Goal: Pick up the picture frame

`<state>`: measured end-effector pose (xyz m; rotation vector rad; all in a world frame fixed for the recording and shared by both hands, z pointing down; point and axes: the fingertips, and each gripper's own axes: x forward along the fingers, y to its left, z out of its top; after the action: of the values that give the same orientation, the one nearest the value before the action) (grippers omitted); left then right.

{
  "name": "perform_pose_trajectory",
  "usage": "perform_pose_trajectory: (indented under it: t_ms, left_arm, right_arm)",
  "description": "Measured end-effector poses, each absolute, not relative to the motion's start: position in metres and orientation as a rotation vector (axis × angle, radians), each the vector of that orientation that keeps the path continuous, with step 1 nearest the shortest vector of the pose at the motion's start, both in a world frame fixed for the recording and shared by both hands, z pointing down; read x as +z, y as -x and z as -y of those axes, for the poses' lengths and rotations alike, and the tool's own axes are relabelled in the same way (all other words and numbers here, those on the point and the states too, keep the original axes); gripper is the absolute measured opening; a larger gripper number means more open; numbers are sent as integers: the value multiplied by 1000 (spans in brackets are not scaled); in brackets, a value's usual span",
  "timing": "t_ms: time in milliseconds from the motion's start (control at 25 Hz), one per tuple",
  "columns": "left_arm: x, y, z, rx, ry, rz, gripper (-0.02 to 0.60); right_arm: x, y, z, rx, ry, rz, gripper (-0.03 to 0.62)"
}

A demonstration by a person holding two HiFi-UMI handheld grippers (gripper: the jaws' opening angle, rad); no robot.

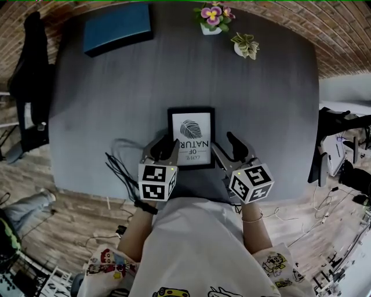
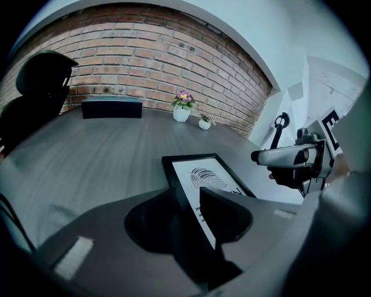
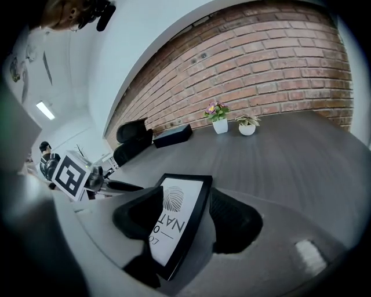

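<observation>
- Black rectangular picture frame [image 1: 191, 137] with a white leaf print: flat on the dark grey wood-grain table [image 1: 104, 104], near end right at the fingers of both grippers.
- Long axis running straight away from the fingertips, roughly in line with the way both grippers point; short sides nearest and farthest.
- Left gripper [image 1: 164, 148]: fingers spread wide, straddling the frame's left rail near its close corner, one finger over the print, the other outside on the table; no pinch visible yet.
- Right gripper [image 1: 227, 148]: fingers likewise spread, astride the right rail, inner finger over the glass, outer finger beyond the edge; not pressing on it.
- Equally near on both sides, so probably a two-handed lift: close on each rail, then raise level.
- Likely risk: thin rail lying flush on the table, little room for a finger to get under; uneven squeeze could tilt or skid the frame.
- Beyond the fingertips, well apart: teal flat box [image 1: 117, 28], white pot of purple flowers [image 1: 213, 17], small potted succulent [image 1: 245, 45].
- Black cables [image 1: 119, 168] just outside the left fingers, at the table edge; not between fingers and frame.
- Nothing blocking the way.
</observation>
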<state>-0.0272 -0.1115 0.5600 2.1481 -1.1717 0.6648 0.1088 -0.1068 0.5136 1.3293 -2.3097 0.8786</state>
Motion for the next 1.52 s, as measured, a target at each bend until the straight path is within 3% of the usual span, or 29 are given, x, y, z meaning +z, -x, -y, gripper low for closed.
perform_pose_trajectory:
  t_ms: [560,1520]
  left_arm:
    - [576,29,111,693,-2078,1195,120]
    - [579,36,118,498,-1903,1172,83]
  right_arm:
    - [529,-107,107,953,-1306,2305,247]
    - [541,-106,107,1108,-1247,2301,247]
